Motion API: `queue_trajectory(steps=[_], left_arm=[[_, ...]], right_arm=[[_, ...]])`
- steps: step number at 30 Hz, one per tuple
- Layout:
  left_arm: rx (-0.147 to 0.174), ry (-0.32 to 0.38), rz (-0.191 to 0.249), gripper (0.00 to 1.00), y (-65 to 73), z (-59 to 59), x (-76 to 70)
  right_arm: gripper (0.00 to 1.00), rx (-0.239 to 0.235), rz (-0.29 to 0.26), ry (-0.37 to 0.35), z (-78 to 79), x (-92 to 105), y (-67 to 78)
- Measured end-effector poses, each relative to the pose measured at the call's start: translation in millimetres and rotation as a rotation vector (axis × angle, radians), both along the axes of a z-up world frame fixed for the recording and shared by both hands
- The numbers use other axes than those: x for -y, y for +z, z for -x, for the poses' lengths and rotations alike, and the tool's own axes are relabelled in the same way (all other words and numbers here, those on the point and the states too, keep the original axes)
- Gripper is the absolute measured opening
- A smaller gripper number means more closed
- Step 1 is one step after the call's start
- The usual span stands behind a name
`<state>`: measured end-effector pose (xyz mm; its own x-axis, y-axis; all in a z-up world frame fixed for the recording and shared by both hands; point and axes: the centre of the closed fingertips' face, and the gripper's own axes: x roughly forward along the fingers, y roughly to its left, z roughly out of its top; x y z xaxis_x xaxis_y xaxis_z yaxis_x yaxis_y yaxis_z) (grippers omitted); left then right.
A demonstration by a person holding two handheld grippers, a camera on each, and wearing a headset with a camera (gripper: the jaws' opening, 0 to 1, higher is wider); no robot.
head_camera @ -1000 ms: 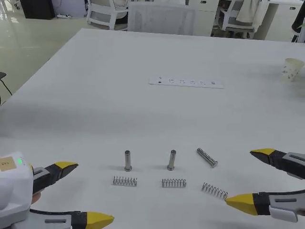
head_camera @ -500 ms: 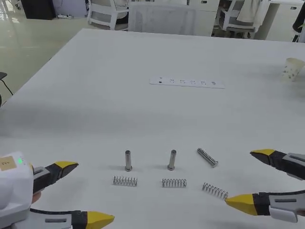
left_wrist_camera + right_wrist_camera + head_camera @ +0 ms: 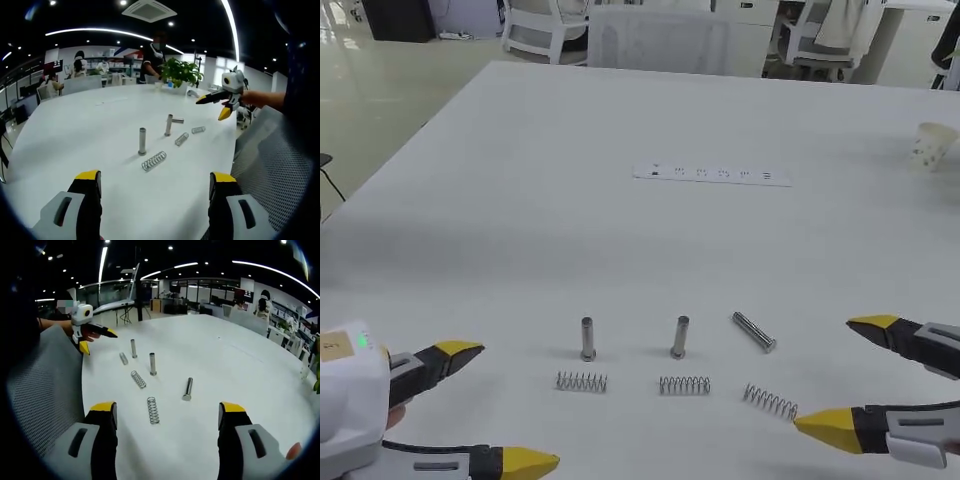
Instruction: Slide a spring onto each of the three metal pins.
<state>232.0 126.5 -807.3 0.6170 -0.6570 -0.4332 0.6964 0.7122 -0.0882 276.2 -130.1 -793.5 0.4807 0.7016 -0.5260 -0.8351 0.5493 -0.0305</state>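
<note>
Two metal pins (image 3: pixel 588 338) (image 3: pixel 680 336) stand upright on the white table, and a third pin (image 3: pixel 754 331) lies on its side to their right. In front of each lies one spring (image 3: pixel 581 381) (image 3: pixel 684 385) (image 3: pixel 769 401). My left gripper (image 3: pixel 500 405) is open at the near left, nothing between its yellow tips. My right gripper (image 3: pixel 835 375) is open at the near right, its lower tip close to the rightmost spring. In the left gripper view the nearest pin (image 3: pixel 142 141) and spring (image 3: pixel 153 160) lie ahead of the open gripper (image 3: pixel 156 176). In the right gripper view the lying pin (image 3: pixel 187 388) and nearest spring (image 3: pixel 153 410) lie ahead of the open gripper (image 3: pixel 166 407).
A white power strip (image 3: pixel 710 173) lies mid-table beyond the pins. A paper cup (image 3: pixel 932 145) stands at the far right. Chairs (image 3: pixel 660 40) line the table's far edge. A mesh chair back (image 3: pixel 272 165) is near the table's front edge.
</note>
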Motion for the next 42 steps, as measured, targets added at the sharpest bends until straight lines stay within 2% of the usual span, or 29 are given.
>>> queue_trajectory(steps=[22, 30, 42], left_arm=[[-0.001, -0.003, -0.003, 0.86, 0.6, -0.7, -0.7], [-0.001, 0.002, -0.001, 0.86, 0.5, 0.1, -0.7], [0.000, 0.011, 0.001, 0.86, 1.3, 1.3, -1.4]], right_arm=[[0.81, 0.004, -0.008, -0.011, -0.2, -1.1, 3.1], [0.77, -0.001, -0.008, -0.019, -2.6, -1.7, 5.4], [0.70, -0.001, 0.009, -0.012, -18.0, -8.3, 10.2]])
